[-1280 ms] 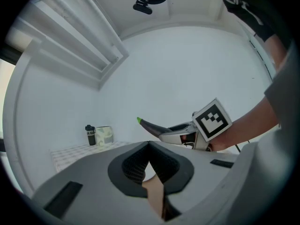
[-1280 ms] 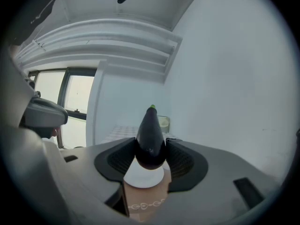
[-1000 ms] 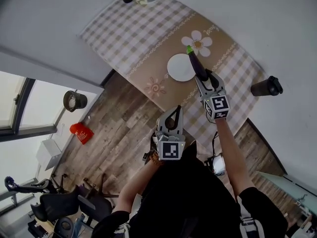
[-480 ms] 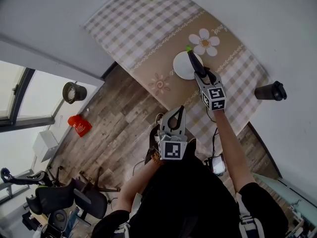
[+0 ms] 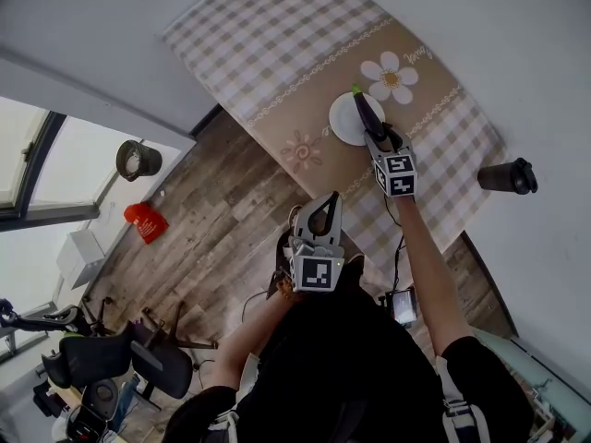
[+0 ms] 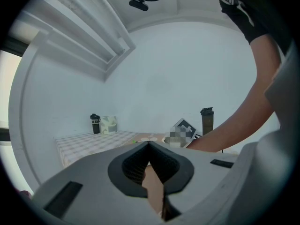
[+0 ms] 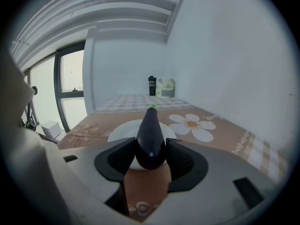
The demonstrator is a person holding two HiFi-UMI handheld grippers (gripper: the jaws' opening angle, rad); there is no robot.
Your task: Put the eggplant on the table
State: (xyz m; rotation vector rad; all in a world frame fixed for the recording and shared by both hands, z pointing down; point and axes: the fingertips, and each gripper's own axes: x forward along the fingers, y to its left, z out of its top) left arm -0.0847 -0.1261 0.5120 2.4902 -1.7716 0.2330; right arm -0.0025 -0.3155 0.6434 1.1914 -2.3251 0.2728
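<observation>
– Over the plate (image 5: pixel 343 125) at the upper right of the head view, what is the right hand-held gripper (image 5: pixel 377 137) doing?

– It is pinching the eggplant (image 5: pixel 365 111) by its thick end, with the green tip pointing toward the far side of the checked worktop (image 5: pixel 277 53). A second ago the eggplant was running along the plate's right rim. Now it is lying across the plate's right half, so it has been drifting over the plate rather than out toward bare cloth.

– And the left hand-held gripper (image 5: pixel 328 203)?

– It is hanging off the worktop's edge, above the wooden floor (image 5: pixel 212 238) and close to the person's body, much as before.

– What is the left gripper view showing?

– The left hand-held gripper (image 6: pixel 149 146) is pressing its jaws together on nothing, and the worktop is sitting well beyond them.

– And the right gripper view?

– The right hand-held gripper (image 7: pixel 151 151) is squeezing the eggplant (image 7: pixel 150 135) from both sides. The plate (image 7: pixel 123 128) is showing just behind and under it, with the flower-printed worktop (image 7: pixel 211 139) to the right. I cannot tell whether the eggplant is touching the plate.

– So where is the task standing?

– I judge that the placing is not yet done. The eggplant is being held over the plate and needs lowering and releasing.
</observation>
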